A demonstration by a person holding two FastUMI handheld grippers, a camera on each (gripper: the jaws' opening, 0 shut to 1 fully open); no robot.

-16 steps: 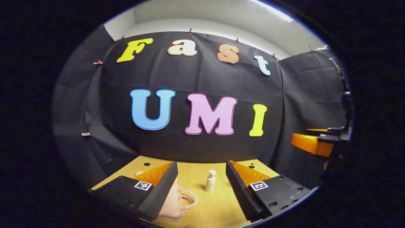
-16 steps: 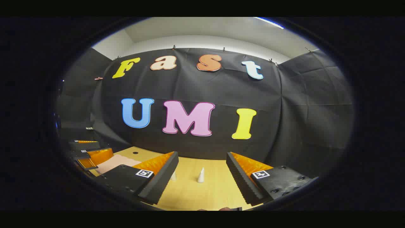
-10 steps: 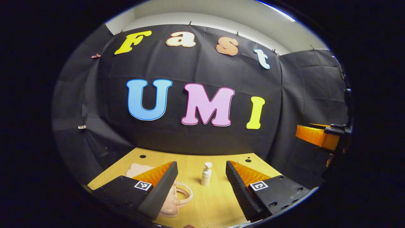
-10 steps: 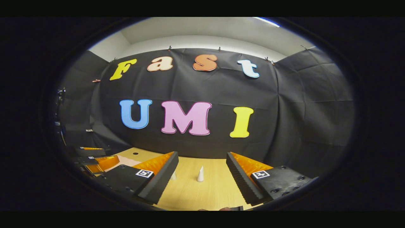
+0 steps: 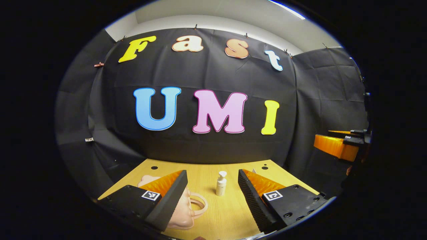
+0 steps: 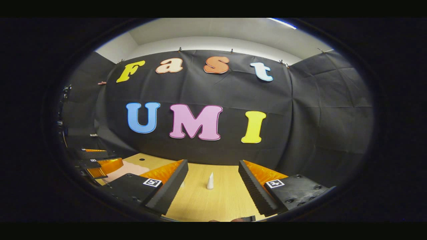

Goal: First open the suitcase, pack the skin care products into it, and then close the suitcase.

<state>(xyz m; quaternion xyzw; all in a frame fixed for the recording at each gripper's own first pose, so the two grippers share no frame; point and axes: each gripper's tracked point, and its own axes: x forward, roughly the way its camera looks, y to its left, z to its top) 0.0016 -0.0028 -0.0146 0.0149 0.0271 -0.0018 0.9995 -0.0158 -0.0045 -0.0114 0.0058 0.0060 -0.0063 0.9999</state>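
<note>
Little changed: slight camera tilt only. Left gripper [image 5: 212, 186] and right gripper [image 6: 213, 181] spread wide, empty, above desk [image 5: 230, 213]. Suitcase [image 5: 181, 213] near left edge, unopened; bottle [image 5: 221, 184] unpacked.

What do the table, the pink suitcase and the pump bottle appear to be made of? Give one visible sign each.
Table: wood or wood-look laminate, matte, with fine grain lines.
Pink suitcase: probably moulded plastic or faux leather, smooth with soft sheen.
Pump bottle: likely plastic, opaque white, slightly glossy.
</note>
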